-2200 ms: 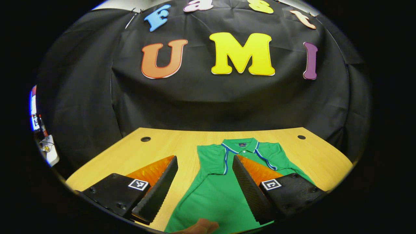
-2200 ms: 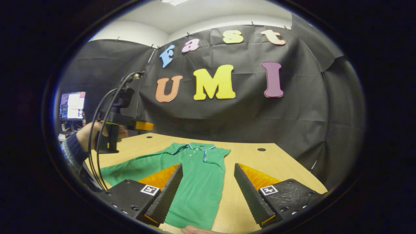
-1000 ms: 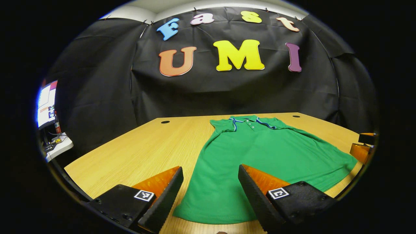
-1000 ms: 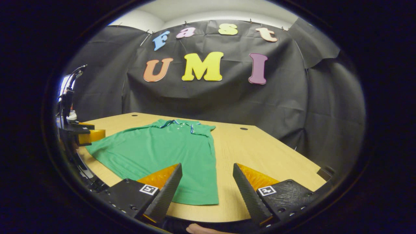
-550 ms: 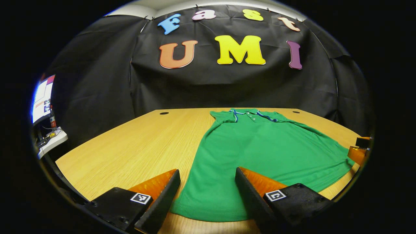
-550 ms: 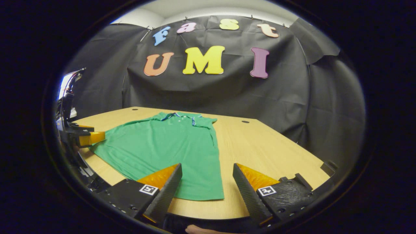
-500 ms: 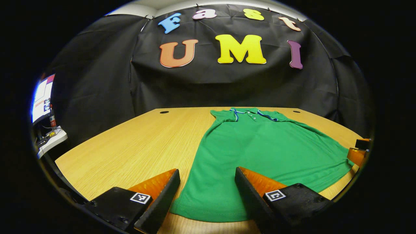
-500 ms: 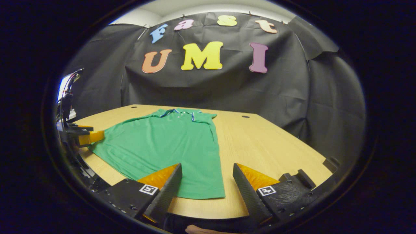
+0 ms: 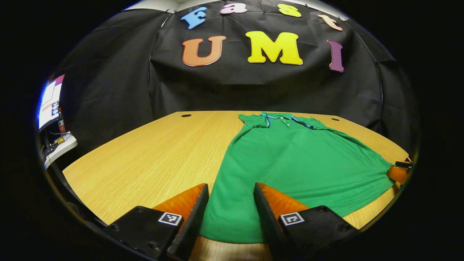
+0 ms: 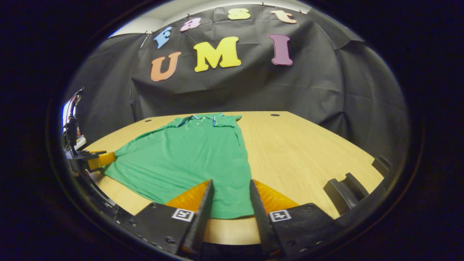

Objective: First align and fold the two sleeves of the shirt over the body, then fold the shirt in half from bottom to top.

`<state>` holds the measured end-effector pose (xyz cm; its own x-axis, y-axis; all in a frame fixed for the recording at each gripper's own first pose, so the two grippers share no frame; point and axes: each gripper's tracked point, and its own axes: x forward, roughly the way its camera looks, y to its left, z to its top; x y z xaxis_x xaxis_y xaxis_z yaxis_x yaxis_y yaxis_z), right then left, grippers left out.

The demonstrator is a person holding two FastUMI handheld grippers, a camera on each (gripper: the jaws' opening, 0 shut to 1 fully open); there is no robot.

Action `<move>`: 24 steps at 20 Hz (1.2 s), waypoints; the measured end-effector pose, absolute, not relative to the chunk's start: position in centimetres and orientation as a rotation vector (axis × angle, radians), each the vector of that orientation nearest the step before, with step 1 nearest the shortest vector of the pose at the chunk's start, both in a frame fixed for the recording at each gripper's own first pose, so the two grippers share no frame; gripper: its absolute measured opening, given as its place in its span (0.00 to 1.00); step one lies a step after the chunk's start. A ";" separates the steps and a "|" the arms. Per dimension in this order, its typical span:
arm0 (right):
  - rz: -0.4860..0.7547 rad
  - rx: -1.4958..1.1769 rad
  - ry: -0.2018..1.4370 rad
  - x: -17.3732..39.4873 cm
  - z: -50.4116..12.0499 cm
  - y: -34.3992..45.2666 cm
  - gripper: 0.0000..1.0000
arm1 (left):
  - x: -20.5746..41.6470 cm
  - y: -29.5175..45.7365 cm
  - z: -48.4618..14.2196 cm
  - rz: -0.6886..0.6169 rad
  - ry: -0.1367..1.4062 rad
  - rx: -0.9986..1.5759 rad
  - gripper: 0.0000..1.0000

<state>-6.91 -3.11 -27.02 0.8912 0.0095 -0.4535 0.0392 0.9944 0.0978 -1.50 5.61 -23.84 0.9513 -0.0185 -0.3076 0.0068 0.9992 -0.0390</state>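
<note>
- the green polo shirt (image 9: 290,163) lies flat on the wooden table (image 9: 152,156), collar at 12 o'clock, sleeves folded in.
- the left gripper (image 9: 229,214) and the right gripper (image 10: 228,206) each sit at a bottom corner, fingers apart around the hem.
- i think the fold in half comes next: pinch the hem, then lift it toward the collar.

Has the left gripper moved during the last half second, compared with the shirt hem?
Yes. The left gripper has advanced over the shirt hem, jaws narrower.

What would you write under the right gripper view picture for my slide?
Open right claw straddling the bottom hem corner of a green polo shirt lying flat on a light wooden table.
</note>
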 end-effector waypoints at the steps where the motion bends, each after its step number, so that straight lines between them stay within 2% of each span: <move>1: 0.003 0.109 0.471 -6.7 -26.9 -2.7 0.52 | -1.5 5.0 -23.7 -0.029 0.318 -0.029 0.70; 2: 0.011 0.112 0.478 -6.7 -27.0 -2.3 0.36 | -1.3 4.8 -23.9 -0.037 0.325 -0.024 0.58; 3: 0.027 0.113 0.482 -6.5 -26.9 -2.0 0.25 | -1.2 4.4 -23.8 -0.048 0.328 -0.023 0.40; 4: 0.031 0.110 0.484 -6.4 -26.8 -2.0 0.12 | -1.1 4.4 -23.8 -0.044 0.328 -0.028 0.32; 5: 0.038 0.107 0.491 -6.3 -26.9 -2.0 0.07 | -1.0 4.5 -23.8 -0.038 0.328 -0.038 0.13; 7: 0.041 0.106 0.487 -6.3 -26.8 -1.9 0.01 | -0.9 4.3 -23.6 -0.039 0.329 -0.045 0.10; 16: 0.052 0.084 0.434 -5.8 -24.4 -2.4 0.01 | -0.9 3.4 -21.2 -0.049 0.306 -0.071 0.08; 24: 0.052 0.108 0.354 0.5 -17.6 -3.9 0.01 | 1.9 2.2 -15.9 -0.058 0.251 -0.056 0.08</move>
